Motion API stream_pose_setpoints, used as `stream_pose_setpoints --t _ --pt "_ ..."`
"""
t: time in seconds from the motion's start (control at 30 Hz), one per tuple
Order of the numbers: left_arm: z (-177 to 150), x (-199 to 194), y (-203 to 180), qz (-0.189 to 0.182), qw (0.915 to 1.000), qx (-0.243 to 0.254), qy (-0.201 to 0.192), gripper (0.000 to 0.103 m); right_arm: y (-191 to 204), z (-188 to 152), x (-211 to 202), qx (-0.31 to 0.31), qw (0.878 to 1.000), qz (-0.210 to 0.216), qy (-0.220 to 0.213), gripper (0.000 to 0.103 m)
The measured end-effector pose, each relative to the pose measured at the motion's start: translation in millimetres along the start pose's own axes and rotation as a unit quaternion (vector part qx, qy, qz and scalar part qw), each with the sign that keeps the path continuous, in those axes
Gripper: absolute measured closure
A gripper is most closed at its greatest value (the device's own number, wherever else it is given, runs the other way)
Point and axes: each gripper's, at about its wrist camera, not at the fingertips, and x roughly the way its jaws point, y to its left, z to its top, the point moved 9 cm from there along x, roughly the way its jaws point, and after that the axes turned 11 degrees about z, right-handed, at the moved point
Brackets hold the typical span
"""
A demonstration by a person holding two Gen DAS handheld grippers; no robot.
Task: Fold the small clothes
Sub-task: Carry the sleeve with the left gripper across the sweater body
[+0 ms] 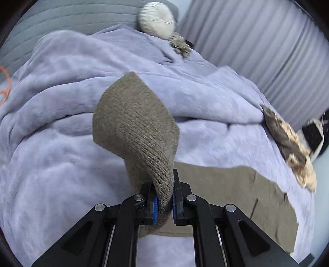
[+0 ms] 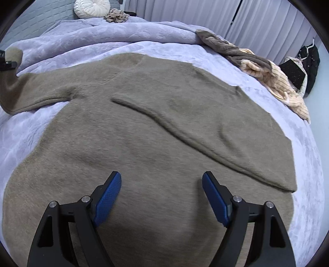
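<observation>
The left gripper (image 1: pixel 164 202) is closed on the ribbed cuff of a sleeve (image 1: pixel 133 127) of the brown sweater (image 2: pixel 144 133); the knit is pinched between the two blue pads (image 1: pixel 154 209) and the sleeve stands up and curls over above the fingers. The right gripper (image 2: pixel 161 197) hangs with its fingers spread wide over the lower part of the sweater, nothing between them; whether the tips touch the knit cannot be told.

There is one sweater, spread flat across a lilac blanket (image 2: pixel 61 45) on the bed. One sleeve lies folded diagonally across the body (image 2: pixel 185 133); the other stretches to the left edge of the right wrist view, where the left gripper's tip (image 2: pixel 7 61) shows holding its end.

Farther off, at the right edge of the bed, lies a heap of two garments, one grey-brown (image 2: pixel 230 49) and one cream with stripes (image 2: pixel 273 82), touching each other. Beyond them dark clothing (image 2: pixel 308 61) hangs by the curtains (image 2: pixel 205 12).

At the head of the bed rest one round white cushion (image 2: pixel 91 8) and, just beside it, one crumpled beige cloth (image 2: pixel 116 17). No containers appear in either view.
</observation>
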Motion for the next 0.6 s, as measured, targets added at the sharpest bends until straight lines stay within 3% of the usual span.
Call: stream_pose_setpoints --t 0.33,0.6 --pt "-43.4 -11.0 -122.8 -0.004 0.9941 0.105 0.024 0.092 -93.0 -16.4 -33.7 0.066 0.997 -0.035 -0.013 0.020" --pt "-81.6 -23.1 -206.9 -0.003 0.9848 0.171 0.029 0.092 -130.9 -24.1 -43.4 0.094 0.995 -0.037 -0.025 0.020"
